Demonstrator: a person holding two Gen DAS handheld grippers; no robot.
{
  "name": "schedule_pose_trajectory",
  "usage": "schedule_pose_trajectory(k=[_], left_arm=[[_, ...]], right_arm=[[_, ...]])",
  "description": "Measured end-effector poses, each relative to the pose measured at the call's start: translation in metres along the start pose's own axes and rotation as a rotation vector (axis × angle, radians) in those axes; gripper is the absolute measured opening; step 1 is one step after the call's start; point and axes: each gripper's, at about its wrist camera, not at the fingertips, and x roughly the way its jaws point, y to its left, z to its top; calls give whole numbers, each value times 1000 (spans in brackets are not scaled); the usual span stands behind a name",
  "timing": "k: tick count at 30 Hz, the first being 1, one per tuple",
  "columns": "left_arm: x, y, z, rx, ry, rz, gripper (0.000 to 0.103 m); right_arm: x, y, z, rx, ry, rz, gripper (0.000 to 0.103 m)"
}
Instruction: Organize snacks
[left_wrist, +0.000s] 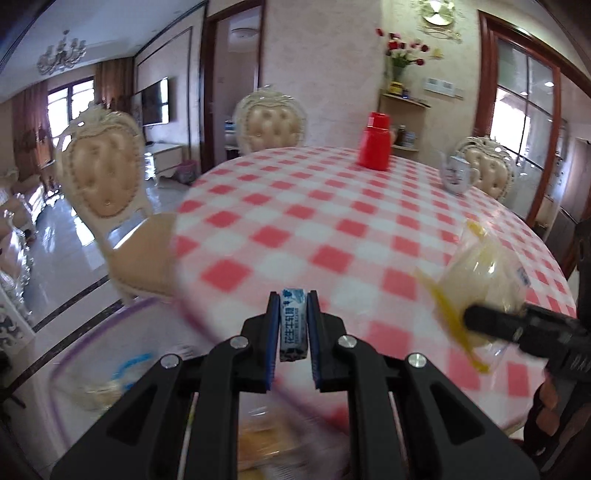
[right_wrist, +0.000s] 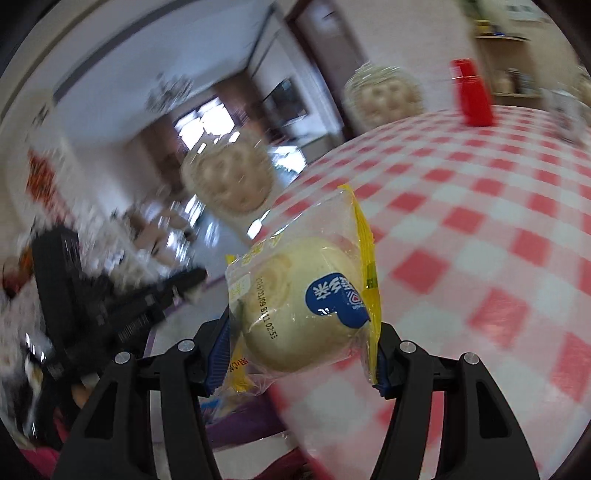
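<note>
My left gripper (left_wrist: 293, 306) is shut on a small blue-and-white wrapped candy bar (left_wrist: 293, 325), held upright between its blue pads above the table's near edge. My right gripper (right_wrist: 299, 332) is shut on a clear packet with yellow trim holding a pale round bun (right_wrist: 303, 302). In the left wrist view the same bun packet (left_wrist: 480, 273) shows at the right, with the right gripper's black finger (left_wrist: 491, 321) across it. The left gripper (right_wrist: 177, 284) appears blurred at the left of the right wrist view. A clear bin with a purple rim (left_wrist: 85, 332) sits low left, with blurred wrapped snacks inside.
The round table wears a red-and-white checked cloth (left_wrist: 332, 221). On its far side stand a red flask (left_wrist: 375, 142) and a white teapot (left_wrist: 456, 173). Cream padded chairs (left_wrist: 107, 177) ring the table. A person's hand (left_wrist: 546, 398) shows at the right edge.
</note>
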Motion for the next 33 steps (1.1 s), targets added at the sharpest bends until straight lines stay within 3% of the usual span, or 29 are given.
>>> schedule_pose_trajectory(k=[3,9,10,11,12,13,14,16,20,24,28,33], left_arm=[[-10,39,-8,-12,44,-1,14],[-20,99,-25,-46,107,126,18],[-21,107,-25,-65,99,156,40],[-23,114,-26,-94,79,187,82],[-26,118,-26,-112,50,200,94],[-30,124,-27,-131,3,208,98],[-34,128,-28,-158,-43,226,99],[-35,134,-30,-190,-60,261,101],[-18,137,-32,-192,85,326,101],[-9,141,-36,-217,150,356,101],[3,155,-43,-271,225,362,101],[11,157,-46,-285,257,343,101]], right_arm=[[33,42,-10,-95,86,33,60],[91,118,-37,-268,223,95,63],[101,126,-40,-285,234,94,72],[107,129,-42,-293,234,91,83],[110,129,-42,-291,229,89,84],[113,130,-42,-284,227,90,85],[115,131,-42,-277,233,91,88],[118,127,-42,-275,242,67,88],[133,139,-44,-362,333,-53,88],[150,155,-45,-484,432,-205,88],[150,147,-43,-431,451,-168,88],[151,142,-45,-408,457,-164,88]])
